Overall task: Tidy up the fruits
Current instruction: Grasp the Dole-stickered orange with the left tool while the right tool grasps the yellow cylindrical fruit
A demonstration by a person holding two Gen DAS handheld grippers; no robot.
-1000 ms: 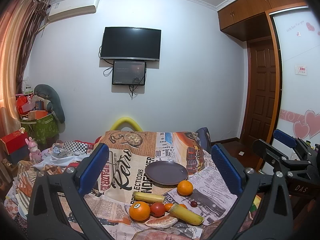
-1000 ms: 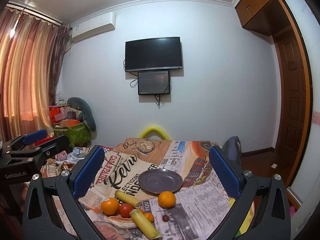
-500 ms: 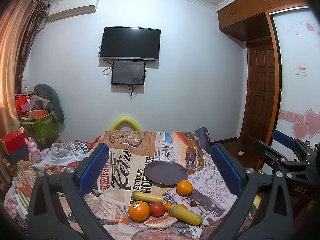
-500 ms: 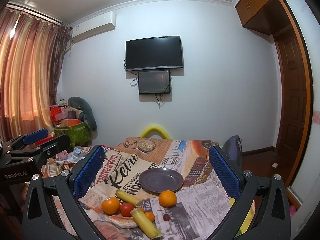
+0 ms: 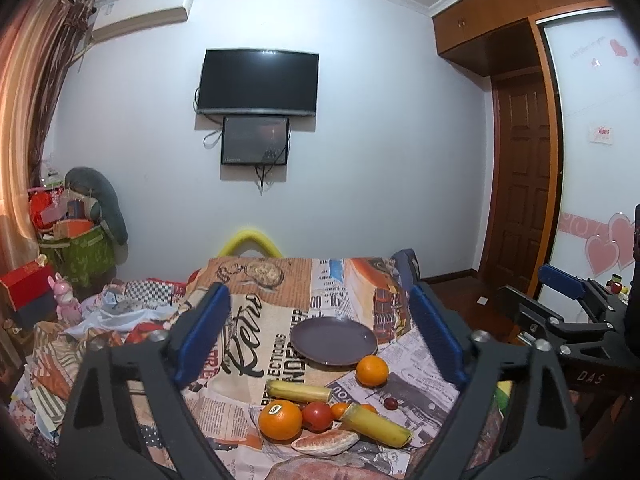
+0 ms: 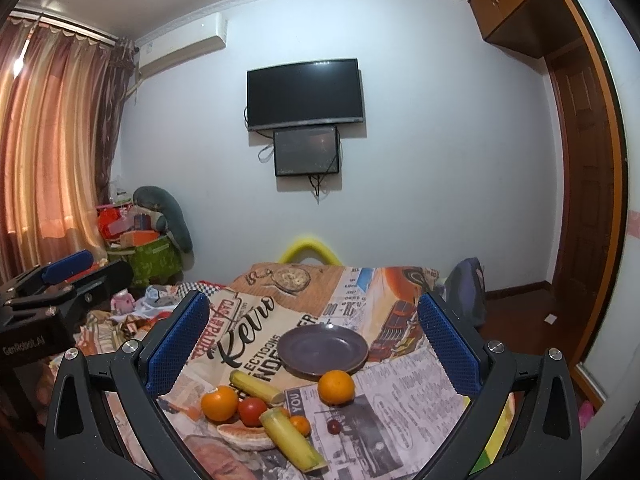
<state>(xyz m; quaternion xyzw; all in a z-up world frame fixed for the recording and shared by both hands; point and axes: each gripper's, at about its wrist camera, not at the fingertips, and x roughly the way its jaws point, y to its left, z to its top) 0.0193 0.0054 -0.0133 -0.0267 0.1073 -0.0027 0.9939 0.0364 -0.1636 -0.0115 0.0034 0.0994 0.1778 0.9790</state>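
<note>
An empty dark purple plate point(image 5: 333, 340) point(image 6: 322, 349) sits mid-table on a newspaper-print cloth point(image 5: 256, 320). In front of it lie an orange point(image 5: 372, 371) point(image 6: 336, 387), a second orange with a sticker point(image 5: 280, 420) point(image 6: 219, 403), a red tomato point(image 5: 317, 416) point(image 6: 252, 411), two yellow banana-like pieces point(image 5: 298, 391) point(image 5: 376, 426) point(image 6: 290, 442), a peeled citrus segment point(image 5: 324, 442) point(image 6: 244, 436), a small tangerine point(image 6: 300, 425) and a cherry point(image 5: 390, 402) point(image 6: 333, 426). My left gripper point(image 5: 320, 340) and right gripper point(image 6: 316, 344) are both open and empty, held above the table's near side.
The right gripper's body point(image 5: 576, 320) shows at the right of the left view; the left gripper's body point(image 6: 52, 300) shows at the left of the right view. Cluttered cloth and boxes point(image 5: 60, 264) lie left of the table. A door point(image 5: 520, 184) is at the right.
Both views have barely shifted; the fruits and the plate have not moved and both grippers stay open.
</note>
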